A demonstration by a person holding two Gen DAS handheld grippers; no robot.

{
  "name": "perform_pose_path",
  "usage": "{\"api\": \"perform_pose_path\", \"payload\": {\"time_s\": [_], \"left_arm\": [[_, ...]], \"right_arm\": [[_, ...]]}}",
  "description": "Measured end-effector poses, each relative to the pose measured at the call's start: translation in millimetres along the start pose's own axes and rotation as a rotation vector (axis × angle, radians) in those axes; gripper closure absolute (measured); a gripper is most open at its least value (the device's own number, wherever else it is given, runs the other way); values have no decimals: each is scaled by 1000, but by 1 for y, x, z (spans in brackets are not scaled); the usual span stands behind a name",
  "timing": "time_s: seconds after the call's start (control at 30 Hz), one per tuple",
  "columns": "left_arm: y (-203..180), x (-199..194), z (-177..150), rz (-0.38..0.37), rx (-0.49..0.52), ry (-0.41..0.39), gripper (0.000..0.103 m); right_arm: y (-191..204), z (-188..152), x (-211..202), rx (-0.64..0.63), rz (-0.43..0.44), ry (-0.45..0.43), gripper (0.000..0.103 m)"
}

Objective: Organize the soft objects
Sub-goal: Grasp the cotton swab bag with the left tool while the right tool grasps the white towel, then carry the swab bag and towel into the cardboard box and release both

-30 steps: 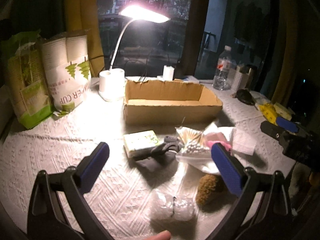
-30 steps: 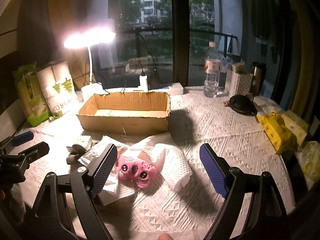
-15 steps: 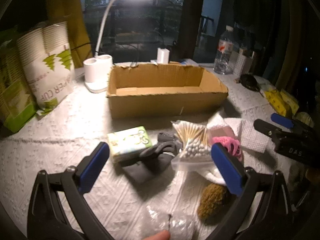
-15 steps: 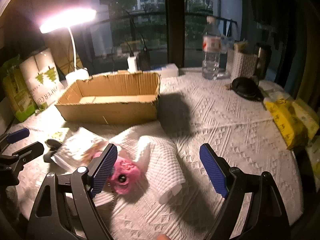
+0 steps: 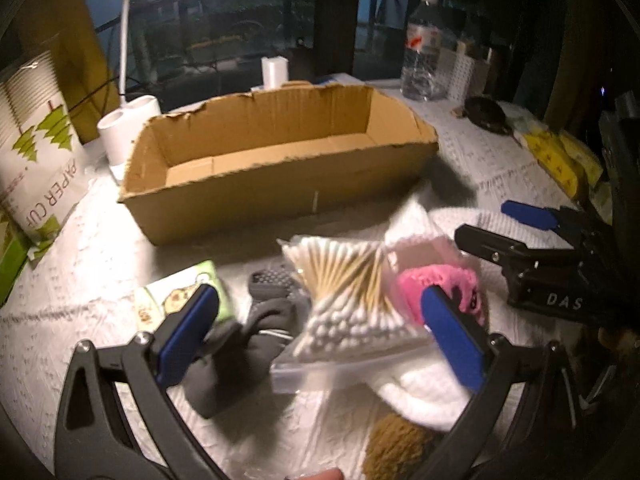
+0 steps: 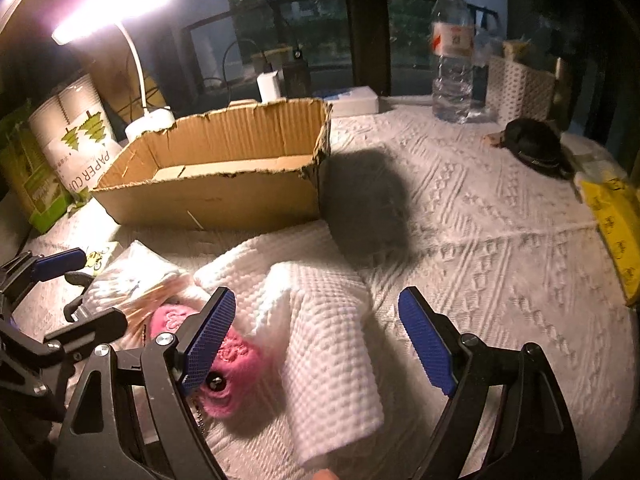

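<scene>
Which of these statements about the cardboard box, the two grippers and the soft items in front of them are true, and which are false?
1. The cardboard box holds nothing visible. True.
2. The right gripper is shut on the white towel. False: it is open, with the towel between its fingers.
3. The cotton swab bag lies inside the box. False: it lies on the table before it.
4. The left gripper is open. True.
5. The pink plush lies beside the towel. True.
</scene>
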State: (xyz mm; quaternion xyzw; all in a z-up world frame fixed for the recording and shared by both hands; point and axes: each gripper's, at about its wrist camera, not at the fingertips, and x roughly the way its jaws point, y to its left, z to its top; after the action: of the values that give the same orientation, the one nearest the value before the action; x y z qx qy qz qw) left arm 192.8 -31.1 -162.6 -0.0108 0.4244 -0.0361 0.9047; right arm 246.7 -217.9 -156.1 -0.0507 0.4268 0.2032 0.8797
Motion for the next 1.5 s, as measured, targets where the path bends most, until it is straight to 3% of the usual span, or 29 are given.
{"api": "perform_pose_path", "payload": {"time_s": [0.13,0.2,0.27,0.4,0.47,0.57,0.83,1.5], "left_arm": [[-5,5,3,3,15,10,2],[-6,8,4,4,21,23,5],[-7,14,4,5,22,49,17],[-9,14,2,2,32,58,29],[-10,15,2,-17,33,67,44],[-11,14,1,-36,33,72,53],[-7,-3,0,-61,4,39,57],[13,-70,19,-84,-25,-153,57]], "right_arm": [[-3,-1,8,2,16,19,26],[-4,-1,9,0,29,21,35],[-4,-1,10,-4,37,23,44],[-3,-1,8,-16,45,17,73],[-3,-2,3,-21,48,5,88],[-1,-1,-5,-31,47,-18,93],[1,7,-31,-42,33,-74,96],[19,35,-87,-88,-7,-217,96]]}}
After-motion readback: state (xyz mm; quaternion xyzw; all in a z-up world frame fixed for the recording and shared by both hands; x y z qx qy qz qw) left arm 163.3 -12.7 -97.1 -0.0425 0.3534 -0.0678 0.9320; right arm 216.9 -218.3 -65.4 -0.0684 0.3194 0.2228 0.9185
